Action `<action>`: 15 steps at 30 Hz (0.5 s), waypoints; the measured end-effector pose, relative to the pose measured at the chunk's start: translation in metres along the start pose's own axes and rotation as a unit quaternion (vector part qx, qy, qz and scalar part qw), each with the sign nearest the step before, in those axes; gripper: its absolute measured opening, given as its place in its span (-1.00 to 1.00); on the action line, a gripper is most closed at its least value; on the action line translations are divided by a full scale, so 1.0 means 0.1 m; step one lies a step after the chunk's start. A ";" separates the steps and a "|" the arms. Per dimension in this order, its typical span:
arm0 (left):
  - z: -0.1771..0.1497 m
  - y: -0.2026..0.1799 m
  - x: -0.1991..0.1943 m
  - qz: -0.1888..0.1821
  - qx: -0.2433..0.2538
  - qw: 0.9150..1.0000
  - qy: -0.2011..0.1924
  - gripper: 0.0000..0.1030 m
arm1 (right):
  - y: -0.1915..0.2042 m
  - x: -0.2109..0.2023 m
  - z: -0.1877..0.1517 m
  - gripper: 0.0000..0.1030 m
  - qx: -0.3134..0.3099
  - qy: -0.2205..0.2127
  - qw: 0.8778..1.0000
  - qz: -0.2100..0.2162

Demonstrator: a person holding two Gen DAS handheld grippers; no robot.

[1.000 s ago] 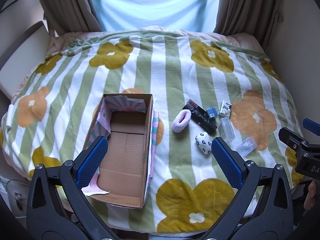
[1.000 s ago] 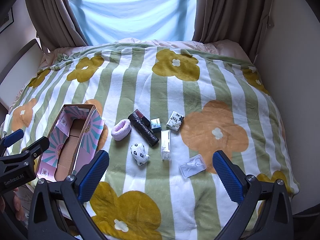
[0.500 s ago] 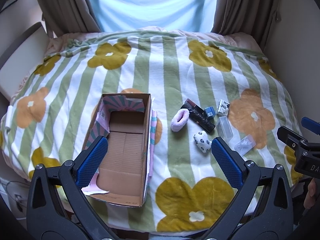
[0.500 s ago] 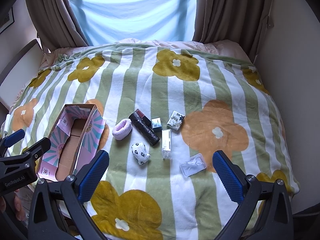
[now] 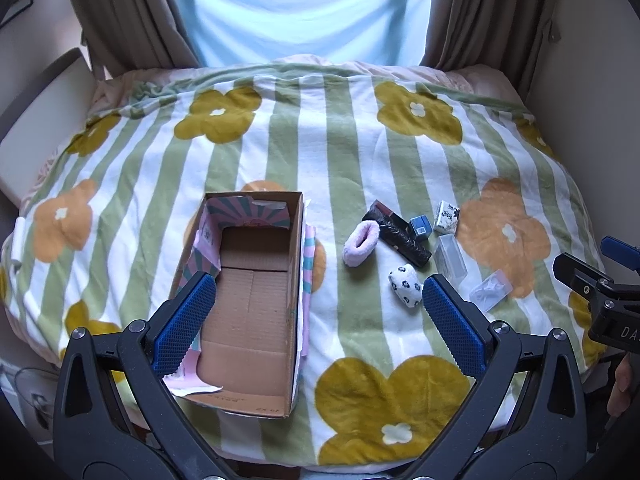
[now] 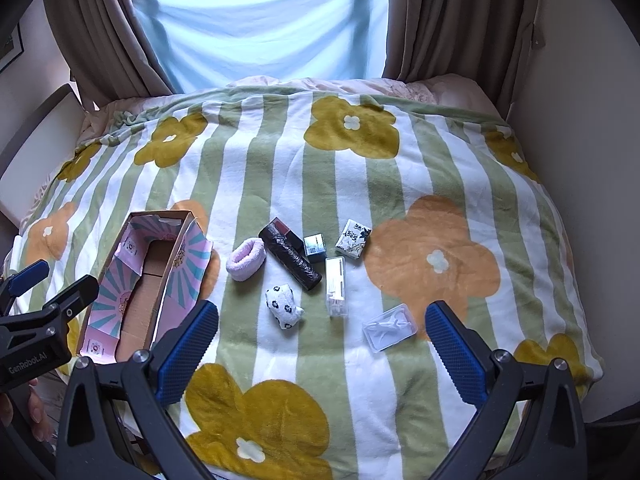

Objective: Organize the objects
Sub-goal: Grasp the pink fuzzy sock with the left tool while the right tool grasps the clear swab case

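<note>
Right wrist view: left gripper (image 6: 36, 300) lettered "GenRobot.AI", spread like right gripper (image 6: 320, 344), both empty above blanket (image 6: 280, 168)

"GenRobot.AI" reads in white letters on the black body of the left gripper (image 6: 38, 312), low at the left edge of the right wrist view. Over in the left wrist view, the right gripper (image 5: 612, 312) at the far right edge shows only "DA" before the frame cuts it off. The small patterned box (image 6: 353, 239) carries dark characters, too small to make out. The cardboard box (image 5: 256, 406) has tiny print on its near wall, unreadable.
</note>
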State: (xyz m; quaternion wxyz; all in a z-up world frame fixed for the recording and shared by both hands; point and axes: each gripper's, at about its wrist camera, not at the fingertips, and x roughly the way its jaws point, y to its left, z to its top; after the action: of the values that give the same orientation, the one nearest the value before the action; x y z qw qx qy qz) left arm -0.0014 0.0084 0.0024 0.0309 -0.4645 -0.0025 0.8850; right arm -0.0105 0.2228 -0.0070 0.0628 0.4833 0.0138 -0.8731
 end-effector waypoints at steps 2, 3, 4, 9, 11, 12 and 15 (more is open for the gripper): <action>0.05 0.01 0.04 -0.003 0.007 1.000 0.006 0.99 | -0.02 0.05 0.02 0.99 0.005 0.005 1.000 -0.002; 0.08 0.01 0.07 -0.006 0.010 1.000 0.010 0.99 | -0.03 0.07 0.04 0.99 0.008 0.007 1.000 -0.003; 0.11 0.01 0.11 -0.010 0.014 1.000 0.015 0.99 | -0.04 0.10 0.06 0.99 0.012 0.011 1.000 -0.002; 0.26 -0.06 0.43 -0.029 0.037 0.998 0.050 0.99 | -0.16 0.36 0.17 0.99 0.022 0.044 0.999 0.001; 0.33 -0.11 0.60 -0.036 0.045 0.996 0.062 0.99 | -0.20 0.51 0.20 0.99 0.017 0.059 0.998 -0.003; 0.37 -0.15 0.70 -0.038 0.049 0.996 0.069 0.99 | -0.22 0.59 0.21 0.99 0.015 0.067 0.998 -0.003; 0.45 -0.27 1.02 -0.041 0.059 0.993 0.091 0.99 | -0.29 0.87 0.23 0.99 0.012 0.089 0.996 -0.002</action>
State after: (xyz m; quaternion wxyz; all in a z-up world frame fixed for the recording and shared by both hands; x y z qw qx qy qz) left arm -0.0950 0.0420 -0.0553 0.0946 -0.5399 0.0331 0.8357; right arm -0.0792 0.2413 -0.0692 0.0538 0.5599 0.0096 -0.8267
